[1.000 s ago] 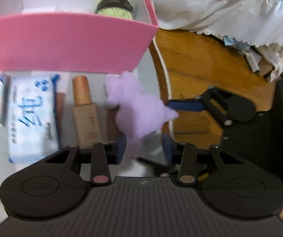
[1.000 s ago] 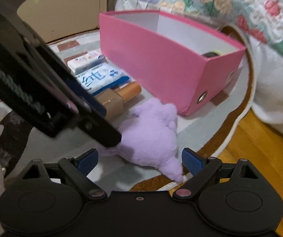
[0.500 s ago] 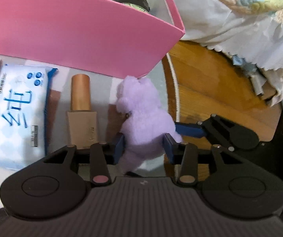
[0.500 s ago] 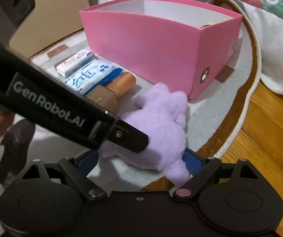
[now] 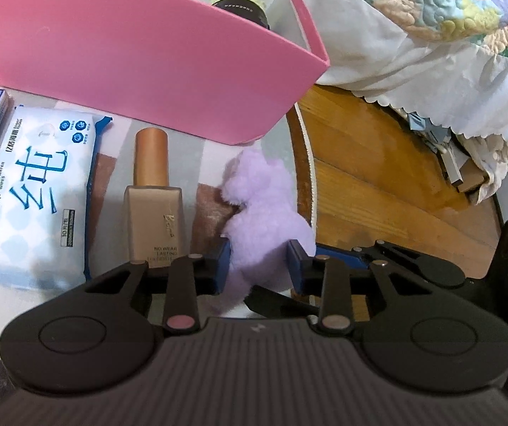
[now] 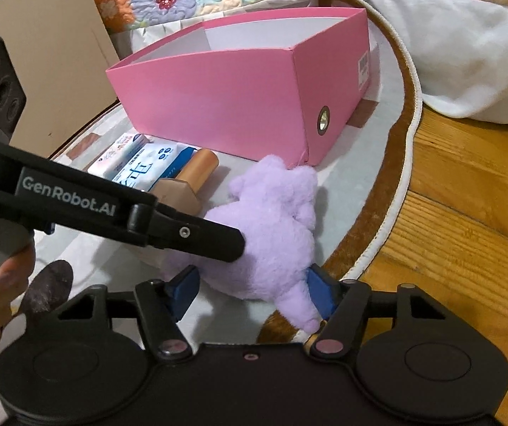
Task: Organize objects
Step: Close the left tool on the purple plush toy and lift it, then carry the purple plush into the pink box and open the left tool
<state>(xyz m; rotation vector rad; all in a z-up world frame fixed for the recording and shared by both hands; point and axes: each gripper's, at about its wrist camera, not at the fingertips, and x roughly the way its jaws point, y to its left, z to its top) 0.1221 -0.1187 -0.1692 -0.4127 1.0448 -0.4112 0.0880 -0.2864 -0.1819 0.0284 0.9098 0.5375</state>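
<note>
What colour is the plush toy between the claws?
Pale lilac purple; the plush toy shows best in the right wrist view.

Lilac plush toy (image 5: 264, 213), pink box (image 6: 239, 103), blue-and-white wipes pack (image 5: 34, 206), tan bottle (image 5: 153, 191) — perhaps foundation — floral quilt (image 5: 449, 3).

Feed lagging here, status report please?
Left gripper shut on fluffy purple plush toy. Right gripper open, straddling it. Toy on rug beside pink cardboard box. Nothing blocking.
</note>
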